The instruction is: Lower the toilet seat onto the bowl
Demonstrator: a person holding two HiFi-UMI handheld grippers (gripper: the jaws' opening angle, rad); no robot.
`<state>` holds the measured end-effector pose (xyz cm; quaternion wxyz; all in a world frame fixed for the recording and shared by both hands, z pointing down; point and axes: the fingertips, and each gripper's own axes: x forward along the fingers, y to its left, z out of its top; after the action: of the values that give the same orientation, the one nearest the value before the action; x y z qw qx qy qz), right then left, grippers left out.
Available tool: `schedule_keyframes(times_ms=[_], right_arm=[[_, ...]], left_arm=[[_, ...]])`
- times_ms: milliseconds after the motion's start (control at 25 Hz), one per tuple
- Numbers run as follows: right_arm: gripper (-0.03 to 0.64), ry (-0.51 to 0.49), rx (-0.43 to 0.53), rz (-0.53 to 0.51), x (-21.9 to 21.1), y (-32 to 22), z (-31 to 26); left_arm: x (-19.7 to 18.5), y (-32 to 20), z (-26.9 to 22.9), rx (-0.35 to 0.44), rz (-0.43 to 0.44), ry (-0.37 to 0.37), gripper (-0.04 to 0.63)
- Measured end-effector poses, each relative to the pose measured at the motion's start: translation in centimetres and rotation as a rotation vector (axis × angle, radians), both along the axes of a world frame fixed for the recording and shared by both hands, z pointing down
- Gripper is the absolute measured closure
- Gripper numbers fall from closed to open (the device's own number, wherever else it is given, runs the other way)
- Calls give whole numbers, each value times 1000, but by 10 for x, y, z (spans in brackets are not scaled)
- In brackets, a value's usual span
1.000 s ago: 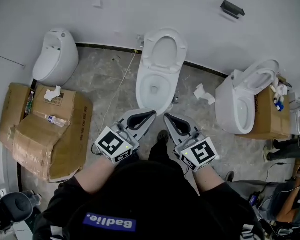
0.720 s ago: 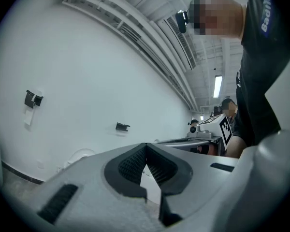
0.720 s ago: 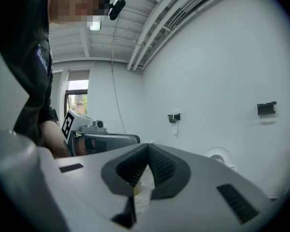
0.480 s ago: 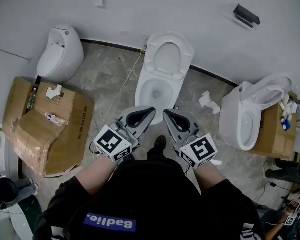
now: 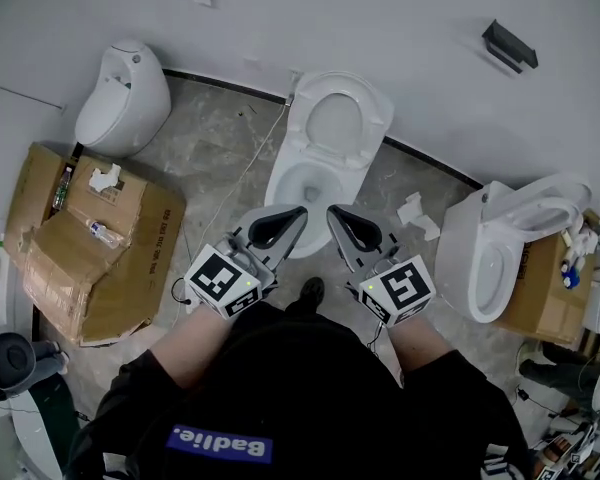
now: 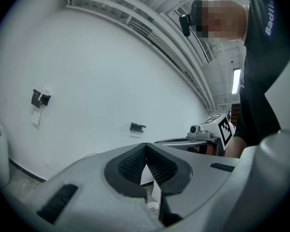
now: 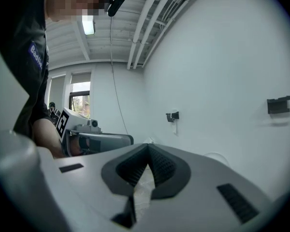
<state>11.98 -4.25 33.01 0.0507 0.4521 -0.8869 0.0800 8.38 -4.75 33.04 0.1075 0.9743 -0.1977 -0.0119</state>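
In the head view the middle toilet has its white seat (image 5: 338,120) raised, leaning back against the wall above the open bowl (image 5: 302,190). My left gripper (image 5: 297,213) and right gripper (image 5: 333,212) are held side by side just in front of the bowl's near rim, pointing at it. Both are shut with nothing between the jaws. The left gripper view shows its dark pads (image 6: 135,162) meeting at the tip, with the white wall beyond. In the right gripper view the gripper (image 7: 147,147) is closed the same way. Neither touches the seat.
A second toilet (image 5: 490,243) with its seat up stands at the right, and a white urinal (image 5: 120,98) at the left. Flattened cardboard boxes (image 5: 90,243) lie at left. Crumpled paper (image 5: 416,214) and a cable (image 5: 235,183) lie on the floor. A dark bracket (image 5: 508,44) hangs on the wall.
The head view has swung a little to the right. Both grippers have edged forward toward the bowl's front rim and stay shut.
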Motion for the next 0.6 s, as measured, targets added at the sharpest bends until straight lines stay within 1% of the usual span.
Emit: schedule_keyframes(times_ms=[240,400,600], right_arm=[[591,28,-28,26,-4,-30,12],[589,14,-24,67,-4,-58,11],[589,2,-18,102,5,-91,15]], left_arm=[[1,-27,2,-4,17,11,581],[2,-50,4,6,37,3,580],[5,-80,11,7,39,-10,581]])
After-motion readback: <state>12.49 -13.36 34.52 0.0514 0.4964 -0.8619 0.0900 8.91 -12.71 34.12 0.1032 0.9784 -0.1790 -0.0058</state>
